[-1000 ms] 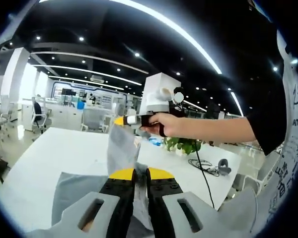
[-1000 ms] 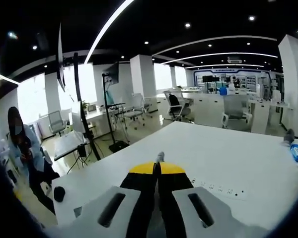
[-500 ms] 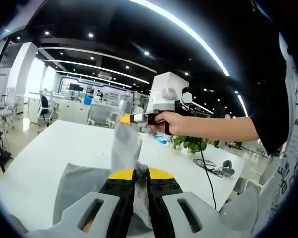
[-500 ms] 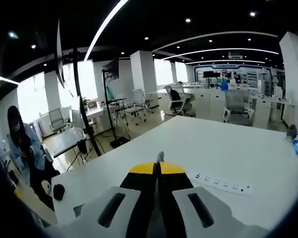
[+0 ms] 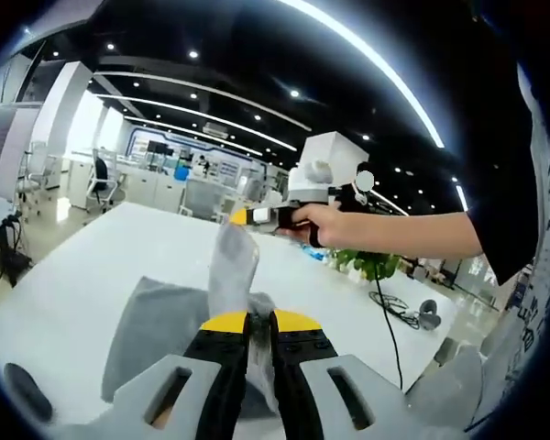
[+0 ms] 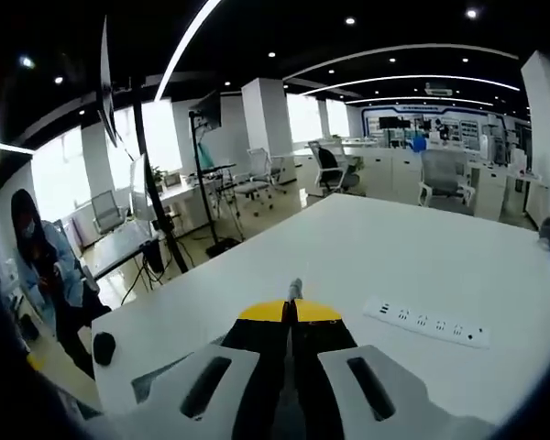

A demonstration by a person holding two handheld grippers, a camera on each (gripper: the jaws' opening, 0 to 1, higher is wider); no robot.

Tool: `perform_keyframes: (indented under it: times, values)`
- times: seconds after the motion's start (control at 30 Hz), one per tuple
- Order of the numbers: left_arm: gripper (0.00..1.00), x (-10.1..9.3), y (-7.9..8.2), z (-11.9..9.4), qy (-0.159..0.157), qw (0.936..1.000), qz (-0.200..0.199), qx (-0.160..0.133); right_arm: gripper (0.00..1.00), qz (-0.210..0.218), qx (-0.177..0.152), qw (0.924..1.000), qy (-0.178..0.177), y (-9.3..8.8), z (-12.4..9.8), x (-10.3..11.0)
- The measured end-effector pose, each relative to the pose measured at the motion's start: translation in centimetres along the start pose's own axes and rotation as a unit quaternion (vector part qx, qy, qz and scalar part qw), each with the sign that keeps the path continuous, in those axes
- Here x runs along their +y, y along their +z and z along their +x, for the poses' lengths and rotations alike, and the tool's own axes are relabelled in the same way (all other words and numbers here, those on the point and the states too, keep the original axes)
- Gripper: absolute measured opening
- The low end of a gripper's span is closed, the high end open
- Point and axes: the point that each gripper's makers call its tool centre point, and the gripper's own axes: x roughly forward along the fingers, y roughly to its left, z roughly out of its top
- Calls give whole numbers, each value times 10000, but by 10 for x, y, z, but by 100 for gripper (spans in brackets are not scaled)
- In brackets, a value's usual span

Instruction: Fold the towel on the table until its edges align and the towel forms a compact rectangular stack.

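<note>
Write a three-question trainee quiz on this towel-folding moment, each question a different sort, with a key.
1. True or false: the left gripper is open and clear of the towel.
2. Multiple choice: where is the stretch of towel between the two grippers? A) flat on the table B) lifted off it C) hanging over the edge
3. Fill in: the long white item lying on the table ahead of the right gripper is a ____.

Key
1. False: its jaws are shut on the cloth.
2. B
3. power strip
</note>
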Motion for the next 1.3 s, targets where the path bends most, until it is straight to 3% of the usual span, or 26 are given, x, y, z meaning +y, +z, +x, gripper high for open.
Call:
perform_keyframes:
  times: [0.47,0.57,0.63,0.93,1.3]
  values:
    - [9,35,-20,-1,221,9996,-155,121,0,193,162,9997,13,-16,36,10]
    - [9,47,-30,-4,358,9989,-222,226,0,238,203,9995,12,-21,42,13]
    - [9,57,-35,-8,457,9983,-285,238,0,-52,215,9997,-46,-22,45,13]
    - [9,76,-46,-15,743,9959,-457,223,0,69,266,9996,63,-33,65,32]
    - [9,100,-64,-15,1161,9896,-829,158,0,188,413,9989,108,-46,102,39]
